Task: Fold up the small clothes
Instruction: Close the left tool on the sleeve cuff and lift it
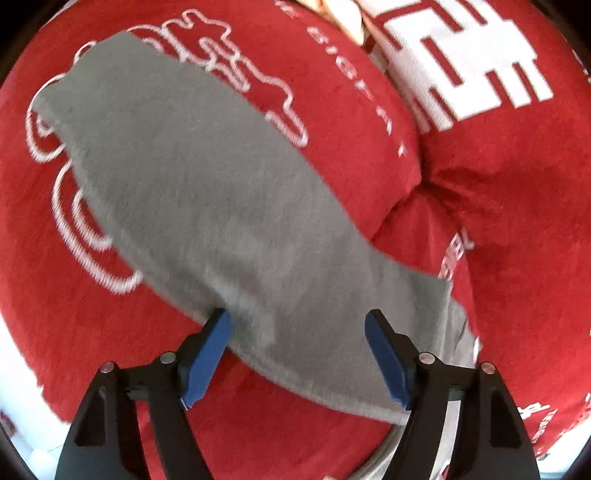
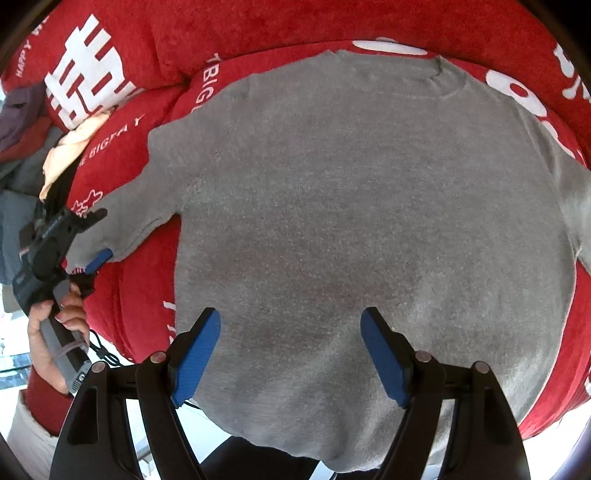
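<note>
Nearest, the right claw (image 2: 290,354) gapes above the flat grey sweater (image 2: 369,221); the left claw (image 1: 297,360) straddles its left sleeve (image 1: 184,184), ungripped. Folding seems barely begun.

Place: you work in a home, likely on a bed.
Surface: plush red blanket (image 2: 303,26) with white lettering.
Far left: heap of other clothes (image 2: 22,122).
</note>
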{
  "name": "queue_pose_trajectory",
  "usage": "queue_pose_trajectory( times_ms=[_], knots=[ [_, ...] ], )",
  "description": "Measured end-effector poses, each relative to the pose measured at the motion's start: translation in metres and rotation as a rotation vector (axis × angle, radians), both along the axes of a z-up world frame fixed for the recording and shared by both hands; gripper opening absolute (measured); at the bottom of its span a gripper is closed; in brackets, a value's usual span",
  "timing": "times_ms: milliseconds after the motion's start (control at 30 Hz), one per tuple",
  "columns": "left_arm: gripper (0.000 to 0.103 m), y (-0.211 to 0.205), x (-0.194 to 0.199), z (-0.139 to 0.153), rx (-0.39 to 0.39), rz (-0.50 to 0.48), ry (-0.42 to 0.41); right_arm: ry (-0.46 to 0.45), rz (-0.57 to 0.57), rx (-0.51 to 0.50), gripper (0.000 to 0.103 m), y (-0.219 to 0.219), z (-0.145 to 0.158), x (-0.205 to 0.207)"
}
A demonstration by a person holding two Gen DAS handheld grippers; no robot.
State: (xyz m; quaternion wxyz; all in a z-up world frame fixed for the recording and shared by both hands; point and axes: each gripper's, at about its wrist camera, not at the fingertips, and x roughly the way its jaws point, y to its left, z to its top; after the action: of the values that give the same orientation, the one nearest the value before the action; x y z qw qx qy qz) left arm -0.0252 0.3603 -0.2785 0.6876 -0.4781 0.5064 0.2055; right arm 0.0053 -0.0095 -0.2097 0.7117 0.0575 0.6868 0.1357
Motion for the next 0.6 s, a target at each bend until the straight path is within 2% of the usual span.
queue_pose_trajectory(
  times_ms=[100, 200, 233, 300, 400, 433, 467, 500, 533, 600],
  knots=[
    [0.077, -0.010, -0.006, -0.001, -0.012, -0.005, 0.001, 0.018, -0.024, 0.016, 0.081, -0.010, -0.002, -0.004],
    [0.077, -0.011, -0.005, -0.017, -0.072, 0.019, 0.038, 0.030, -0.020, 0.021, 0.081, -0.017, -0.006, -0.005],
    [0.077, -0.010, -0.006, -0.016, -0.045, 0.041, 0.026, 0.034, -0.014, 0.015, 0.081, -0.019, -0.007, -0.005],
    [0.077, -0.003, -0.001, -0.017, -0.062, 0.067, 0.006, 0.031, -0.009, 0.011, 0.081, -0.022, -0.004, -0.002],
    [0.076, 0.007, -0.002, -0.015, -0.070, 0.162, -0.053, 0.008, 0.006, 0.014, 0.081, -0.028, 0.001, 0.002],
    [0.073, 0.009, -0.001, -0.016, -0.056, 0.171, -0.041, 0.011, 0.012, 0.012, 0.081, -0.030, -0.001, 0.003],
    [0.051, 0.009, -0.001, -0.017, -0.041, 0.172, -0.020, 0.018, 0.014, 0.013, 0.081, -0.031, -0.003, 0.004],
    [0.015, 0.007, -0.001, -0.016, -0.012, 0.166, -0.001, 0.029, 0.014, 0.017, 0.081, -0.032, -0.006, 0.004],
    [0.008, 0.005, 0.001, -0.016, 0.012, 0.133, 0.003, 0.041, 0.012, 0.021, 0.081, -0.033, -0.009, 0.004],
    [0.008, -0.001, 0.002, -0.005, 0.081, 0.093, -0.015, 0.044, 0.009, 0.040, 0.081, -0.035, -0.011, 0.003]
  ],
)
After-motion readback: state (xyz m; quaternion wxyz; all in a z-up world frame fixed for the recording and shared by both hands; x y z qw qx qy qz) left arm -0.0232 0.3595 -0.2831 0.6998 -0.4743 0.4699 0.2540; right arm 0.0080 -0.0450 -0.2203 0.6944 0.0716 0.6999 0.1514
